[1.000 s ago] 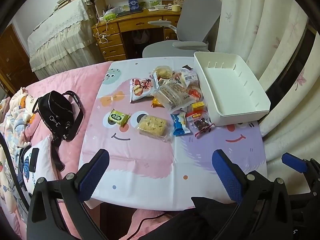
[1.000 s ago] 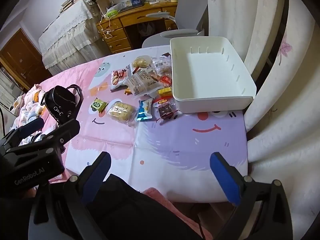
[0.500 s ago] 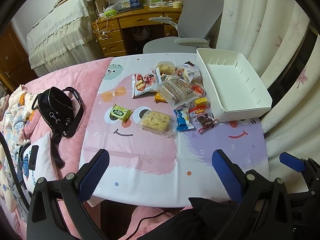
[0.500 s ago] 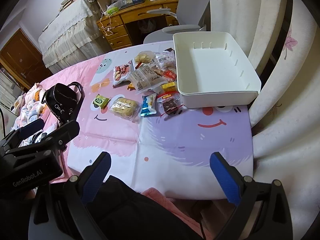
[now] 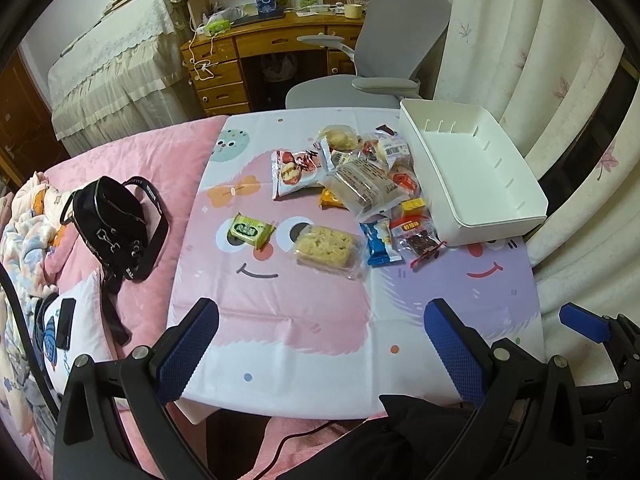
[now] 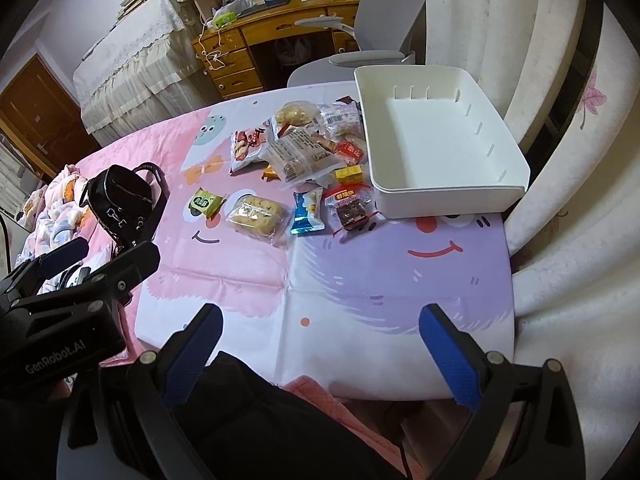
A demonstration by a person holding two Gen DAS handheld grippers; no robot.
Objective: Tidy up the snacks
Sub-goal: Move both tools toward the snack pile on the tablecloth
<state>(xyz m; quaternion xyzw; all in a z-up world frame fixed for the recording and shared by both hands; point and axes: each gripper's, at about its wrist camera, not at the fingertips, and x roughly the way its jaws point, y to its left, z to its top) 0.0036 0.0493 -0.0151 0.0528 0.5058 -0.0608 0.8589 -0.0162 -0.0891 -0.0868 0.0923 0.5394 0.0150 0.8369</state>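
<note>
Several wrapped snacks lie in a pile (image 5: 360, 184) (image 6: 304, 156) on a pink and purple cartoon cloth. A green packet (image 5: 250, 231), a rice cake bar (image 5: 325, 245) and a blue packet (image 5: 378, 240) lie nearest. An empty white bin (image 5: 472, 176) (image 6: 436, 140) stands right of the pile. My left gripper (image 5: 320, 340) is open and empty above the cloth's near edge. My right gripper (image 6: 320, 344) is open and empty, to the right of the left one.
A black bag (image 5: 116, 224) lies on the pink bedding left of the cloth. A grey office chair (image 5: 384, 48) and a wooden desk (image 5: 256, 56) stand behind. White curtains (image 5: 560, 92) hang on the right.
Both grippers have drawn slightly closer to the snacks and the bin. Both stay open and empty.
</note>
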